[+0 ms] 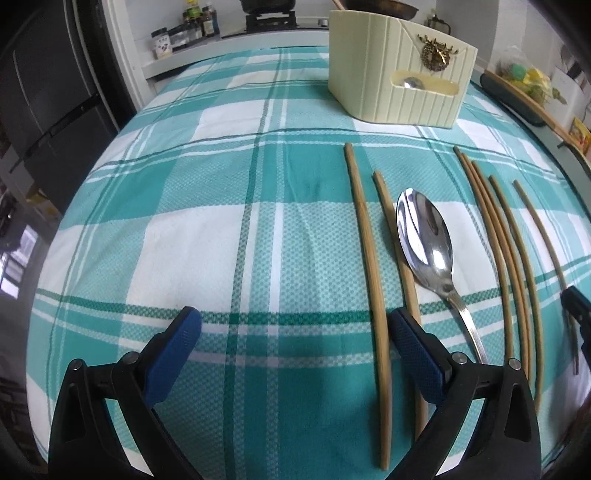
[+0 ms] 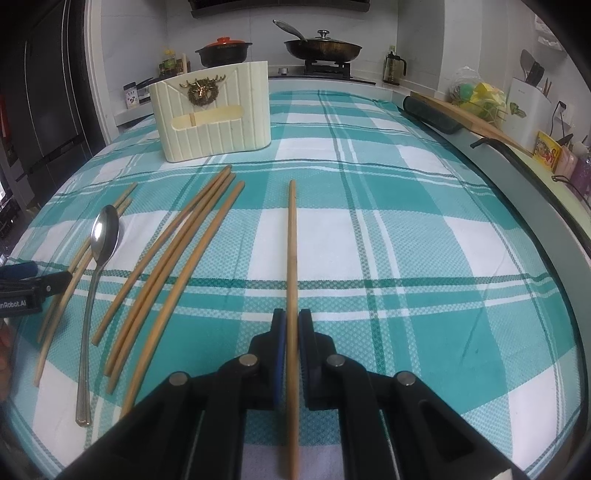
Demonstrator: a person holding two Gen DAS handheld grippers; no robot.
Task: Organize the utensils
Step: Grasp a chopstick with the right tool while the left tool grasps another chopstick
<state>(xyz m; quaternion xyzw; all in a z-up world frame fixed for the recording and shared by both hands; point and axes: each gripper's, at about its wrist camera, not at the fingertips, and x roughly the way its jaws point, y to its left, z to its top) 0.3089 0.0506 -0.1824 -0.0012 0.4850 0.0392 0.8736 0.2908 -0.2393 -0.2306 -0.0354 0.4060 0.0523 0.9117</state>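
My right gripper (image 2: 291, 321) is shut on a single wooden chopstick (image 2: 292, 240) that points away over the teal plaid cloth. My left gripper (image 1: 295, 325) is open and empty, low over the cloth; a chopstick (image 1: 369, 258) lies between its fingers near the right one. A metal spoon (image 1: 428, 240) lies bowl up beside another chopstick (image 1: 397, 240). Several more chopsticks (image 1: 506, 251) lie to the right; they also show in the right wrist view (image 2: 173, 266), as does the spoon (image 2: 99, 251). A cream utensil holder (image 1: 399, 81) stands at the back, also in the right wrist view (image 2: 214, 114), with a spoon inside.
The table's right edge (image 2: 546, 206) carries a dark roll and a cutting board (image 2: 469, 118). A stove with a pan (image 2: 321, 48) and a pot (image 2: 221, 51) is behind the table. Jars stand at the back left (image 1: 181, 33).
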